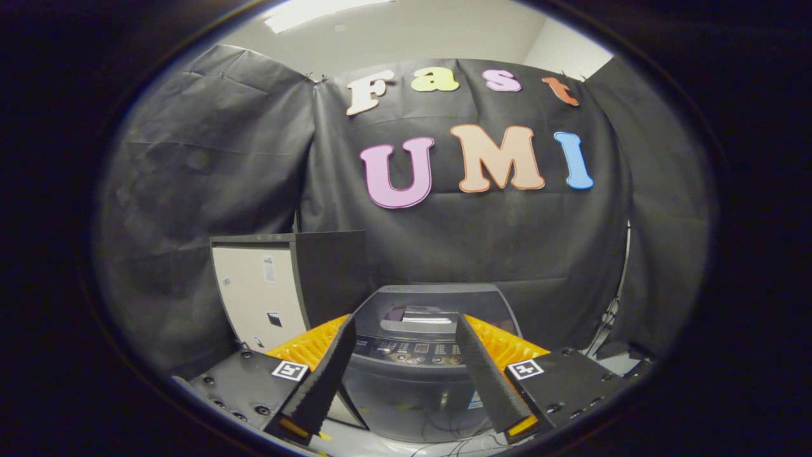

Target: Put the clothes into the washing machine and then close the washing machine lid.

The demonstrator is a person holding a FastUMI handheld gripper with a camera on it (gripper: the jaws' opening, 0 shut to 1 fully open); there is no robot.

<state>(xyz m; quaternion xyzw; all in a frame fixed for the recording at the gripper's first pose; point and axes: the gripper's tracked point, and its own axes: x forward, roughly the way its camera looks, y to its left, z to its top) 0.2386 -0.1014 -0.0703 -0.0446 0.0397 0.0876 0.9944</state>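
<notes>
A dark grey top-loading washing machine (412, 381) stands beyond my fingers, seen between them. Its lid (434, 303) lies down flat, with a glossy window on top, and the control panel (412, 350) runs along its front edge. My gripper (403, 327) hangs in the air in front of the machine, fingers spread wide apart with nothing between them. I see no clothes.
A tall cabinet (266, 298) with a pale front and dark side stands just left of the washing machine. Black cloth walls close off the booth behind and on both sides. Cables (444, 447) lie on the floor by the machine's base.
</notes>
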